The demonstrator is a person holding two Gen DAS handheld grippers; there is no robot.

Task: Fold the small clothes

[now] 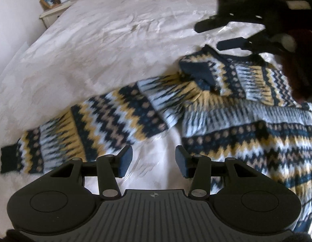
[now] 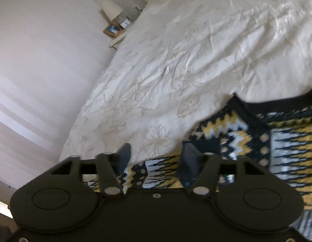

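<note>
A knitted sweater (image 1: 226, 109) in navy, yellow and pale blue zigzags lies flat on the white bed cover (image 1: 115, 40). One sleeve (image 1: 79, 135) stretches out to the left and ends in a dark cuff (image 1: 7, 159). A navy cuff (image 1: 198, 72) lies folded over the chest. My left gripper (image 1: 153, 159) hovers open over bare cover, between that sleeve and the body, holding nothing. My right gripper (image 1: 219, 34) stands open just beyond the sweater's collar. In the right wrist view this gripper (image 2: 156, 157) has only cover and the sweater (image 2: 246, 141) below its fingers.
The bed cover (image 2: 176, 60) spreads wide beyond the sweater. A nightstand (image 1: 53, 13) with a lamp (image 2: 112, 10) and a picture frame (image 2: 112, 29) stands at the far corner. A pale wall (image 2: 45, 60) runs along the bed's left side.
</note>
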